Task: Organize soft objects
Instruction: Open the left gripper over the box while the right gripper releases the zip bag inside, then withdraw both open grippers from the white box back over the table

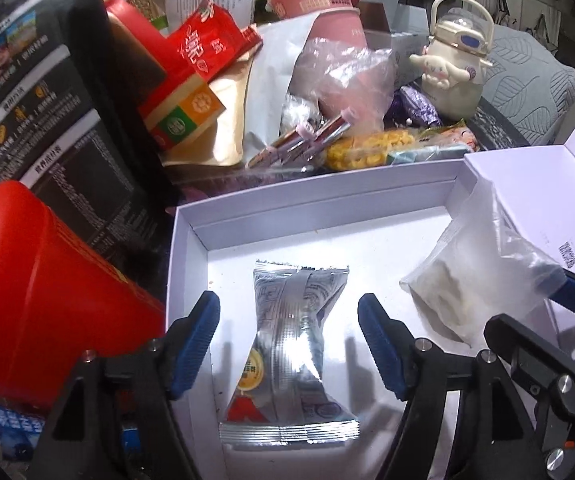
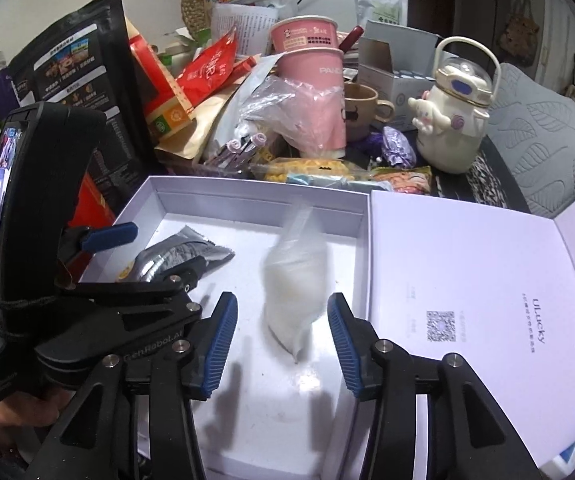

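A dark table (image 2: 487,190) carries a crowd of things, with an open white box (image 2: 247,200) at its near edge as the landmark. Just behind the box lie a yellow snack packet (image 1: 367,148), slim purple sachets (image 1: 299,142) and a purple foil wrapper (image 2: 397,150), with a pink cup (image 2: 315,92) and a cream bottle (image 2: 451,120) standing further back. To the left of the box stand a black pouch (image 2: 87,68) and a red box (image 1: 47,300), and its white lid (image 2: 467,280) lies open to the right.
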